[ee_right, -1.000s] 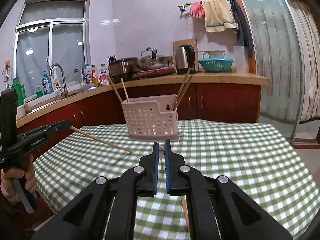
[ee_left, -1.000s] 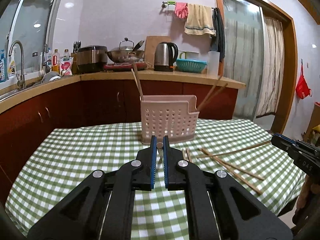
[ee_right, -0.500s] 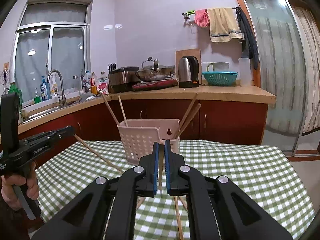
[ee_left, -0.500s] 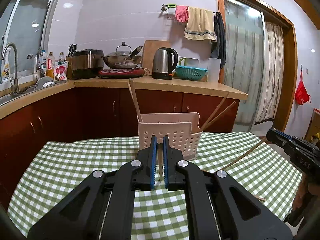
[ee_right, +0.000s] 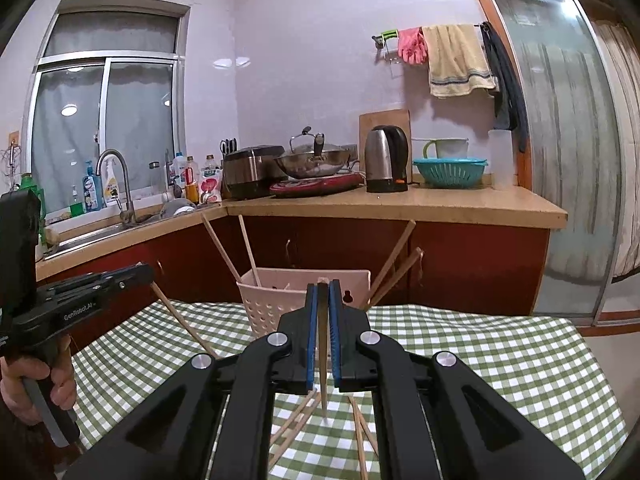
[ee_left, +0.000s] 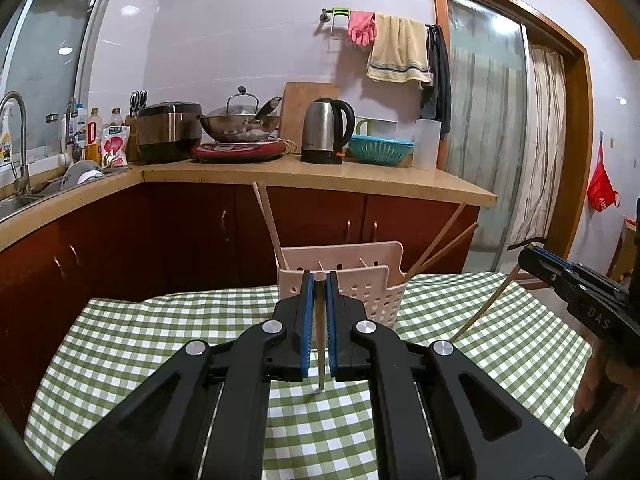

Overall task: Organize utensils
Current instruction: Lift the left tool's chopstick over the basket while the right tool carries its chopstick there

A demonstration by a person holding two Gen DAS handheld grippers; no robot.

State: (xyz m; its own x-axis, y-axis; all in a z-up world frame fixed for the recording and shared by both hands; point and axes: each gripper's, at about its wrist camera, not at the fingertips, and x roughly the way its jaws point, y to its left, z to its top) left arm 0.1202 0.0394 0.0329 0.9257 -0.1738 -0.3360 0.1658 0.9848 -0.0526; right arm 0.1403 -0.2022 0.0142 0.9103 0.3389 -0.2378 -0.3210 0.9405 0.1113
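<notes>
A pale perforated utensil basket (ee_left: pixel 362 280) stands on the checked table, with chopsticks leaning out of both ends; it also shows in the right wrist view (ee_right: pixel 276 300). My left gripper (ee_left: pixel 319 280) is shut on a wooden chopstick (ee_left: pixel 320 344) that hangs tip down, just in front of the basket. My right gripper (ee_right: pixel 323 288) is shut on another chopstick (ee_right: pixel 322 376), also tip down, above the table. Each gripper shows in the other's view: the right one (ee_left: pixel 576 292) at the right edge, the left one (ee_right: pixel 92 292) at the left, each with its chopstick slanting down.
Several loose chopsticks (ee_right: pixel 300 420) lie on the green checked cloth (ee_left: pixel 120 344) under my right gripper. Behind the table runs a wooden counter (ee_left: pixel 320 174) with kettle, wok, rice cooker, blue colander and a sink at the left.
Both grippers have risen and moved toward the basket, each lifting its chopstick off the table so it now hangs tip down.
</notes>
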